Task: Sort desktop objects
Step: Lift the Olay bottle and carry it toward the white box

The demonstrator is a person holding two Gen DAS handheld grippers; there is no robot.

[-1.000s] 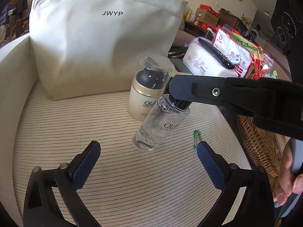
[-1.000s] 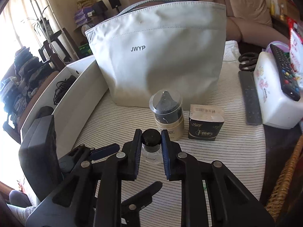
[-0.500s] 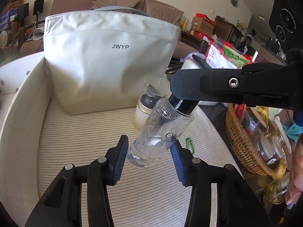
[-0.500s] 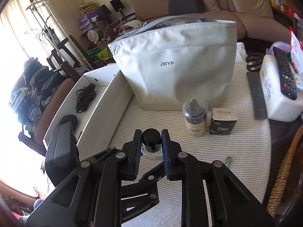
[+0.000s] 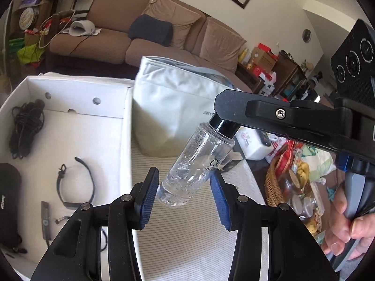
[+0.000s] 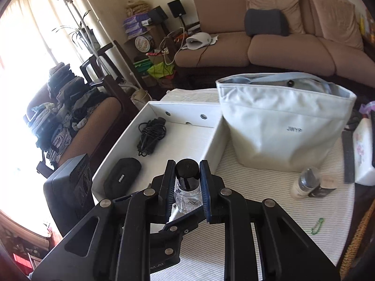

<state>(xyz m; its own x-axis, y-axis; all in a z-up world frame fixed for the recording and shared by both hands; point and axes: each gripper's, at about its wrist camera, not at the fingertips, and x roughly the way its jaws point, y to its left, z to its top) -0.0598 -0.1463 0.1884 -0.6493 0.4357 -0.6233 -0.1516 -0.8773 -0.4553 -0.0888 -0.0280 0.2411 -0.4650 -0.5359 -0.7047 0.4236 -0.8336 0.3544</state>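
Observation:
A clear bottle (image 5: 201, 157) with a black cap hangs tilted in the air above the striped tablecloth. My right gripper (image 6: 187, 171) is shut on its cap, and one right finger (image 5: 269, 114) crosses the left wrist view. My left gripper (image 5: 184, 174) has its blue pads closed against the bottle's base from both sides. In the right wrist view the bottle (image 6: 187, 201) shows below the cap, with the left gripper's fingers (image 6: 173, 227) under it. The white bag (image 5: 168, 107) stands behind, its top open in the right wrist view (image 6: 281, 128).
A white box (image 6: 187, 140) left of the bag holds a black cable (image 6: 150, 135), a black pouch (image 6: 121, 178) and a watch band (image 5: 75, 185). A cream jar (image 6: 304, 182), a dark small box (image 6: 325, 187), a green clip (image 6: 317, 226) and a remote (image 6: 348, 157) lie on the cloth. A wicker basket (image 5: 274, 182) stands right.
The left gripper's jaws came in from wide open onto the bottle's base. Both grippers then rose with the bottle and drifted left, bringing the white box into view.

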